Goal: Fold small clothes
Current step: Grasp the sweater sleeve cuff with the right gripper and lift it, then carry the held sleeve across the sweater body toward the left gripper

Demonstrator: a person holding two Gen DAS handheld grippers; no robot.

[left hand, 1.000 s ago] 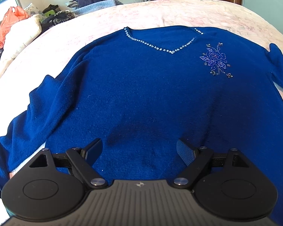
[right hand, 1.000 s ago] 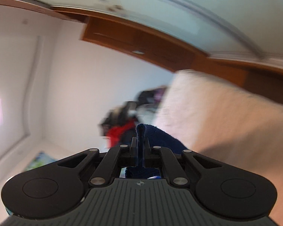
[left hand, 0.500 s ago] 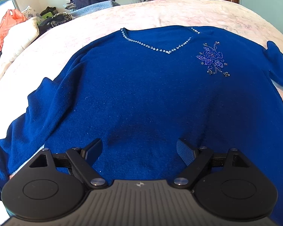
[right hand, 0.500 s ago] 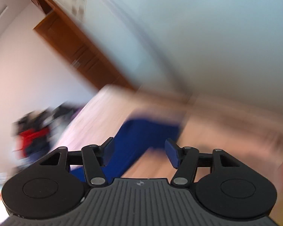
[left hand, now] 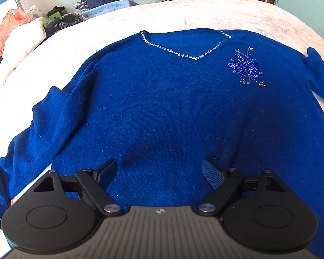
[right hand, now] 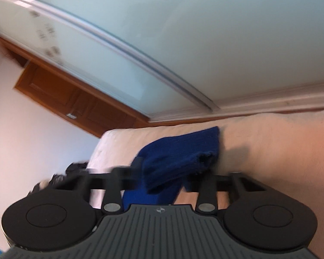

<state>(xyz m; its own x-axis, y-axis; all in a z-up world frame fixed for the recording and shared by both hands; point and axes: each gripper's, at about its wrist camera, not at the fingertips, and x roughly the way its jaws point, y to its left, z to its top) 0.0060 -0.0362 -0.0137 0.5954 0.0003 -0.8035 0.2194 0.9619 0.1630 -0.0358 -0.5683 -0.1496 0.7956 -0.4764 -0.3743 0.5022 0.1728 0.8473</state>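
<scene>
right gripper (right hand: pixel 162 179) dropped, jaws just closing around sweater (right hand: pixel 179 155) cuff.

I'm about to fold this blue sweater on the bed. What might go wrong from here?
1. The right gripper's jaws have just been closing with the sleeve cuff between them. The view is blurred, so the bite may be shallow and slip.
2. The left gripper hovers open over the hem and pins nothing, so a pull could drag the flat sweater askew.
3. The beaded flower might snag knit dragged across it.
</scene>
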